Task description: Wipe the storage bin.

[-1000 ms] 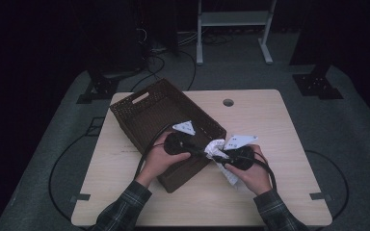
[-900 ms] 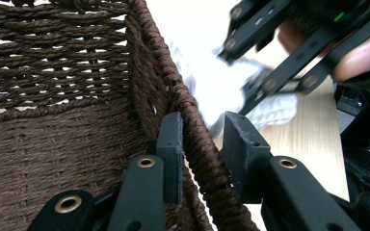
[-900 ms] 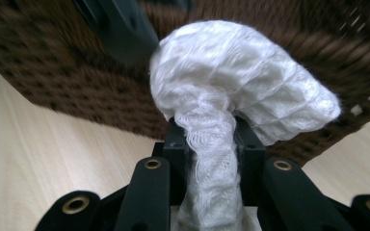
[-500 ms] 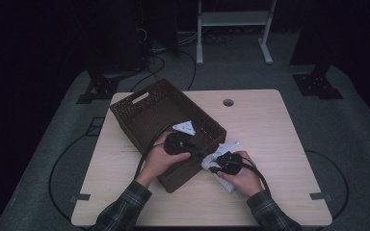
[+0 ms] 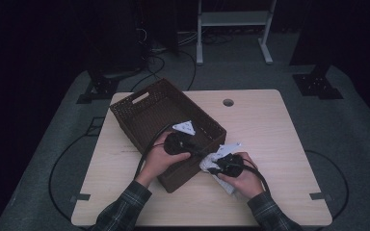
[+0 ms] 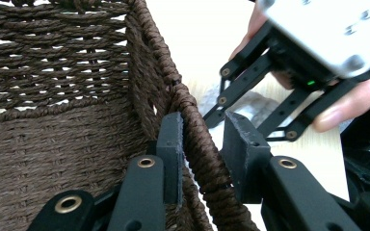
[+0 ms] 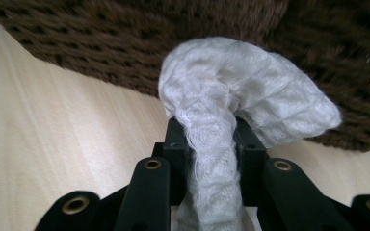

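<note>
Clamped over the woven rim of the brown wicker basket [image 6: 77, 125], the left gripper [image 6: 202, 154] has one jaw inside the wall and the other outside, with the thick braided edge running between the pads; the inner pad lies against the weave, while the outer one stands just off it, so whether the grip is firm cannot be told. From the high view the left hand [image 5: 161, 159] rests at the basket [image 5: 168, 125] corner nearest the person, on the pale wooden table [image 5: 270, 130]. Just to the right of that corner, the right gripper [image 5: 220, 163] is pinched tight on a white knitted cloth [image 5: 217, 161]. Its own view shows the cloth [image 7: 241, 91] squeezed between both pads and bulging out above them in a rounded fold, close against the basket's outer wall and just above the tabletop. The right hand [image 5: 243, 178] sits close beside the left.
</note>
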`<state>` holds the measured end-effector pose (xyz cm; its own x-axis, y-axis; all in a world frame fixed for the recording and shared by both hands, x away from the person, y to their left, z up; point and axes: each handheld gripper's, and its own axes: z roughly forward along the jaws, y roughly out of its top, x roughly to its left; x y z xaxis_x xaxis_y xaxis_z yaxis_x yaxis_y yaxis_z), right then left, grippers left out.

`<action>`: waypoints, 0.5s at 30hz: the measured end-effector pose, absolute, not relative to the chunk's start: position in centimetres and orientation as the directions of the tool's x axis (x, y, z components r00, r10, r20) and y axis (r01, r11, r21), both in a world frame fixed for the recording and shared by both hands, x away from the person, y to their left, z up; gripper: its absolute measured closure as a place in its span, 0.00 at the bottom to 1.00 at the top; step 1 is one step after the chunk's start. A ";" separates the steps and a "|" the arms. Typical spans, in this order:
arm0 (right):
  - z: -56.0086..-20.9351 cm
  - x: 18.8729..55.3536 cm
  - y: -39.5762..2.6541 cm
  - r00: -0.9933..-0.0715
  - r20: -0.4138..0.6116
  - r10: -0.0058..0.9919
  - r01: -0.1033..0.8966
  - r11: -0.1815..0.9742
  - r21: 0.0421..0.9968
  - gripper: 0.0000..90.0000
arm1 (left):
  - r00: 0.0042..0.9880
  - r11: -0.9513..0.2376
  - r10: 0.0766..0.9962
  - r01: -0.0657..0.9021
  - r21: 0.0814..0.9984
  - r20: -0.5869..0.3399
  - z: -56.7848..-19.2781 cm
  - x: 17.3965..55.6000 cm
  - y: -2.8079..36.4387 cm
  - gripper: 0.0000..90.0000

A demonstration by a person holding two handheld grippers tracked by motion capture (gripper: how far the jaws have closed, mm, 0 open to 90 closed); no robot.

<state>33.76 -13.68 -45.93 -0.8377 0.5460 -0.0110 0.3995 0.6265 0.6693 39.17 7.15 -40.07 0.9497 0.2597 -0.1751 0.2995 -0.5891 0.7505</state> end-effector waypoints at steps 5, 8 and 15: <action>-44.6 33.0 -13.9 -0.850 -0.004 0.526 0.363 0.593 0.719 0.80 | 0.947 -0.586 0.264 0.308 0.749 -0.183 -40.1 39.1 7.1 0.77; -43.8 32.6 -13.9 -0.855 -0.004 0.519 0.348 0.578 0.738 0.80 | 0.947 -0.586 0.264 0.308 0.749 -0.182 -40.1 39.1 7.1 0.77; -43.1 32.2 -13.8 -0.859 -0.017 0.512 0.327 0.572 0.752 0.80 | 0.949 -0.590 0.261 0.303 0.748 -0.179 -40.1 39.2 7.2 0.77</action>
<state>32.17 -13.79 -43.09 -0.8585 0.5125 -0.0170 0.3267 0.5722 0.7522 39.17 7.16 -40.07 0.9488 0.2606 -0.1787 0.3030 -0.5899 0.7484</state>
